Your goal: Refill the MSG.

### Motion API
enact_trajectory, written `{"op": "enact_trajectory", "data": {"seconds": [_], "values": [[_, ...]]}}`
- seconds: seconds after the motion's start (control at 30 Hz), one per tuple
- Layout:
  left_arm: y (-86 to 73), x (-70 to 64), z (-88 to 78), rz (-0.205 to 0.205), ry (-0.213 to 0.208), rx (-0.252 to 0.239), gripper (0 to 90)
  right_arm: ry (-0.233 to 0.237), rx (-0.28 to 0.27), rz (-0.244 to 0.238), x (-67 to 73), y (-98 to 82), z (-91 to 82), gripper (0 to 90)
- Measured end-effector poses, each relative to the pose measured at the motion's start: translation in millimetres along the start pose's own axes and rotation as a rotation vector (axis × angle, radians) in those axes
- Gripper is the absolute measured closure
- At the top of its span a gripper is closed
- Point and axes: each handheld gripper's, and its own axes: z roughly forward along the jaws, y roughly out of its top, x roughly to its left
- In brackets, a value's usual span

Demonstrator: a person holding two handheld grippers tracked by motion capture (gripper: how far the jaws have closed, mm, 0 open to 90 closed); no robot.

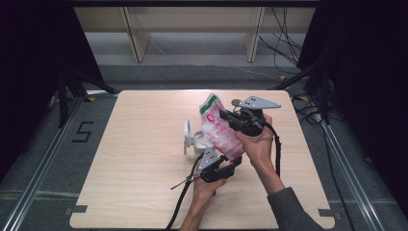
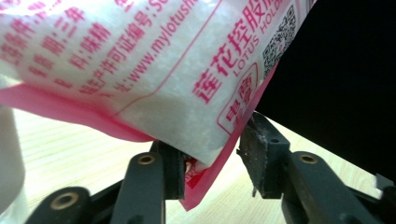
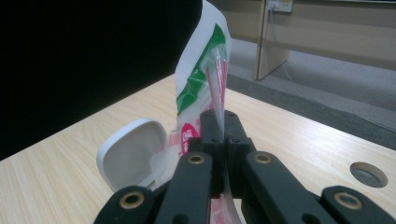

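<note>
My left gripper (image 1: pixel 226 168), nearest, jaws parted round bag (image 1: pixel 219 130) bottom corner, pads not pressing. Right gripper (image 1: pixel 231 117) pinched on bag's upper edge, bag held above white lidded container (image 1: pixel 195 139) mid-table. Step, I judge: tipping bag to pour. Next: left re-grips corner, lifts.

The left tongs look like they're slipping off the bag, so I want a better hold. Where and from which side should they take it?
Probably the flat pink bottom seam of the bag, from below. The right tongs already pinch the upper edge, so the bag hangs with that seam lowest. It is thin and flat, while the filled white body above is bulky. The left tongs stand open around the bottom corner.
</note>
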Motion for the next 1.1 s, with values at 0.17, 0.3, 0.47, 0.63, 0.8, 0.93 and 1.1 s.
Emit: {"op": "enact_trajectory", "data": {"seconds": [0.17, 0.3, 0.47, 0.63, 0.8, 0.93, 1.1], "values": [[-0.6, 3.9, -4.2, -0.008, 0.011, 0.010, 54.8, 0.026, -0.035, 0.017, -2.7, -5.5, -2.3, 90.0], [-1.1, 4.9, -6.5, -0.018, 0.019, 0.005, 51.0, 0.031, -0.044, 0.037, -1.5, -8.7, -6.7, 90.0], [-0.7, 3.0, -12.8, -0.022, 0.024, 0.007, 45.8, 0.045, -0.072, 0.039, -0.5, -10.7, -10.8, 90.0], [-6.2, 5.0, -19.1, -0.044, 0.015, 0.028, 39.4, 0.045, -0.087, 0.042, -2.3, -13.4, -14.0, 90.0], [-5.0, 4.5, -28.5, -0.015, 0.026, 0.059, 37.3, 0.045, -0.100, 0.048, -4.7, -15.2, -16.0, 90.0], [-2.1, 3.2, -38.8, 0.002, 0.019, 0.082, 35.1, 0.035, -0.096, 0.064, -4.7, -16.3, -16.7, 90.0], [-0.6, 3.9, -53.5, 0.004, 0.018, 0.070, 34.3, 0.034, -0.099, 0.047, -7.6, -19.0, -16.3, 90.0]]}}
